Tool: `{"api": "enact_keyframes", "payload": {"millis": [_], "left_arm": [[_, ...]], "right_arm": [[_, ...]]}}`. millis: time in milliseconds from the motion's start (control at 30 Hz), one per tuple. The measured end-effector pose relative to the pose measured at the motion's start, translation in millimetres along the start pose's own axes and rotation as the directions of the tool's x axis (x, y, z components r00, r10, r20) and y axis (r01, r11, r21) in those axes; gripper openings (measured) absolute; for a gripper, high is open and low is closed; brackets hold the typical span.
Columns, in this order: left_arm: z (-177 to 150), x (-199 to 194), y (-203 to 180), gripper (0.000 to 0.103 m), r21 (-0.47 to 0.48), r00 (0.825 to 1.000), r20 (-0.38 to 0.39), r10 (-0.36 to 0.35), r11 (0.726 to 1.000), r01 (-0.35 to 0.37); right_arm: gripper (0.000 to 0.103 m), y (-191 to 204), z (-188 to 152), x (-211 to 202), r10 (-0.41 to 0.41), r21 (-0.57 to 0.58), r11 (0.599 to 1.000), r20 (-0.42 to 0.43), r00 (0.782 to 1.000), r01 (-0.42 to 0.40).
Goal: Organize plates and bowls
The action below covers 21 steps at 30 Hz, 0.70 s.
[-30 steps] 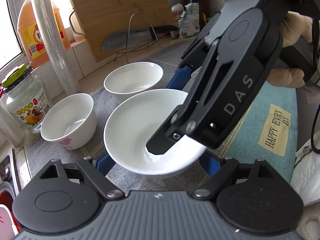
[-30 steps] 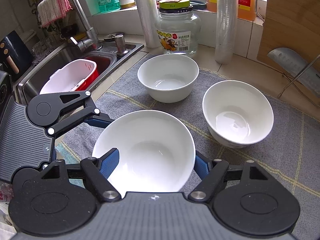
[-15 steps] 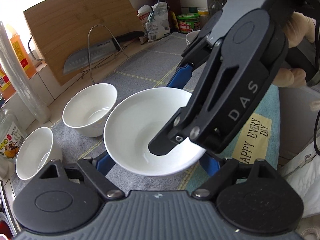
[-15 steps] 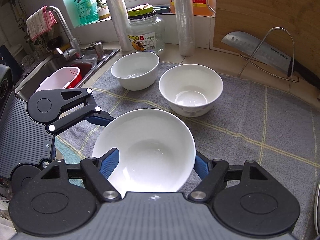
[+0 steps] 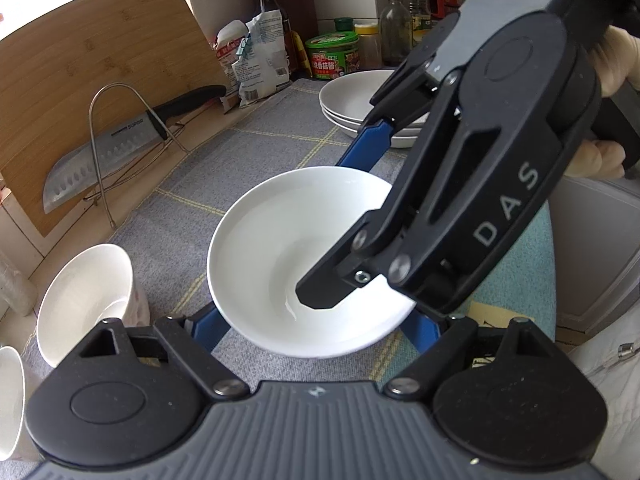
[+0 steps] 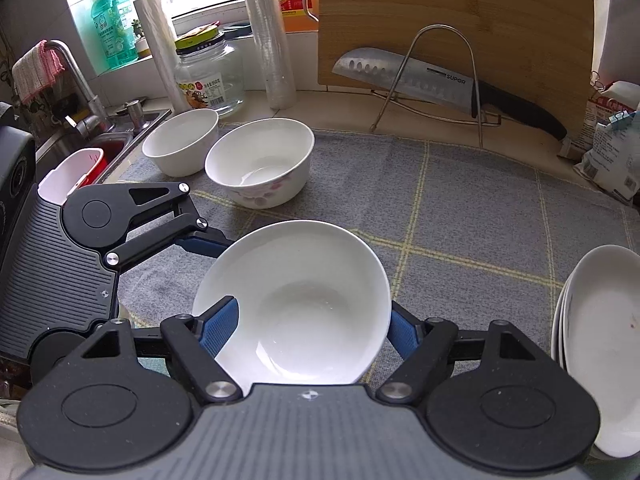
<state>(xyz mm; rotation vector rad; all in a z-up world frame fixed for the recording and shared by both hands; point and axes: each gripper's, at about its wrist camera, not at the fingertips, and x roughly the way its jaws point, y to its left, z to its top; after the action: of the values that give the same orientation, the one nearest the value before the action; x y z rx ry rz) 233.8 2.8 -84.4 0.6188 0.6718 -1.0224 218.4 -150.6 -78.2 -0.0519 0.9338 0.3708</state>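
Note:
A shallow white plate-bowl (image 5: 280, 256) is held in the air above the grey mat by both grippers. My left gripper (image 5: 316, 326) is shut on its near rim, blue pads on either side. My right gripper (image 6: 316, 320) is shut on it too and shows in the left wrist view (image 5: 360, 208) reaching over the rim. The plate-bowl fills the right wrist view's centre (image 6: 296, 304). A stack of matching white plates (image 5: 360, 108) sits on the mat to the right, also at the right wrist view's edge (image 6: 600, 344). Two deeper white bowls (image 6: 260, 160) (image 6: 182, 144) stand at the left.
A grey checked mat (image 6: 480, 208) covers the counter. A cutting board (image 6: 452, 20) and a knife on a wire stand (image 6: 424, 80) lean at the back. A glass jar (image 6: 208, 76), plastic rolls and bottles stand by the window; a sink (image 6: 80, 148) lies left. Sauce bottles (image 5: 272, 20) stand behind the stack.
Both grippers have carried the plate-bowl to the right, away from the two deep bowls; the stack of plates has come into view.

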Motion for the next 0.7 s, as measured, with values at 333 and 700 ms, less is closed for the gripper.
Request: {"api": "enact_keyframes", "payload": {"millis": [333,700], "left_arm": [[13,30,4,0.089,0.009,1.0,-0.001,-0.02,1.0,0.02],[21,42,7,0.089,0.014,0.999,-0.016,-0.027,1.0,0.028]], "right_arm": [[0.083,-30,-2,6,-0.035,0.031,0.999,0.0,0.999,0.034],[0.083,-43,0,15,-0.043,0.063,0.997,-0.01,0.999,0.043]]}}
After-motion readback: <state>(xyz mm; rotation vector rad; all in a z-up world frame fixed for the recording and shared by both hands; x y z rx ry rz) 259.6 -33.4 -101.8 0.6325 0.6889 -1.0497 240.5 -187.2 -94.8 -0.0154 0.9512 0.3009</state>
